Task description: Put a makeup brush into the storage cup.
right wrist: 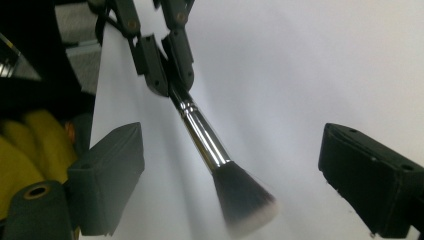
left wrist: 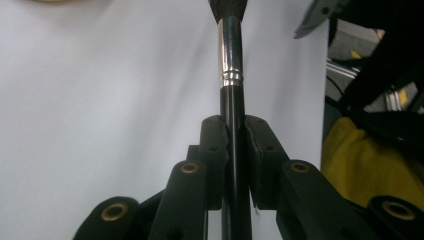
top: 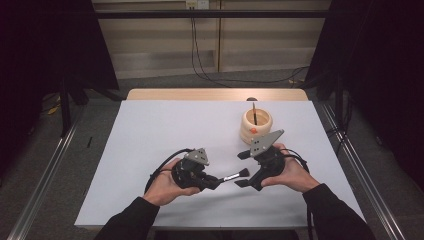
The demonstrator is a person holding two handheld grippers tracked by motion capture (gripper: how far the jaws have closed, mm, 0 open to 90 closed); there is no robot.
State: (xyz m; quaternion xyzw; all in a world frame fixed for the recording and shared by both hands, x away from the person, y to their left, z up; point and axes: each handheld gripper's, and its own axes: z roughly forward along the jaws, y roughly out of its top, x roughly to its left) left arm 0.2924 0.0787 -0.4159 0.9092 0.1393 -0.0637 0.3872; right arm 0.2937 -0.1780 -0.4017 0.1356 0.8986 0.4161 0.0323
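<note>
A makeup brush [top: 235,176] with a black handle, silver ferrule [left wrist: 230,55] and dark bristles [right wrist: 245,200] is held over the white table. My left gripper [top: 218,181] is shut on its black handle [left wrist: 233,125], bristles pointing right. My right gripper [top: 241,169] is open, its two jaws standing either side of the bristle head without touching it. In the right gripper view the left gripper [right wrist: 167,75] grips the handle at the top and the brush [right wrist: 207,145] runs down between my open jaws.
A cream round holder [top: 255,125] stands at the back right of the white table sheet [top: 165,130], with a thin dark stick [top: 254,114] upright in it and an orange spot on its side. Metal rails run along both table sides.
</note>
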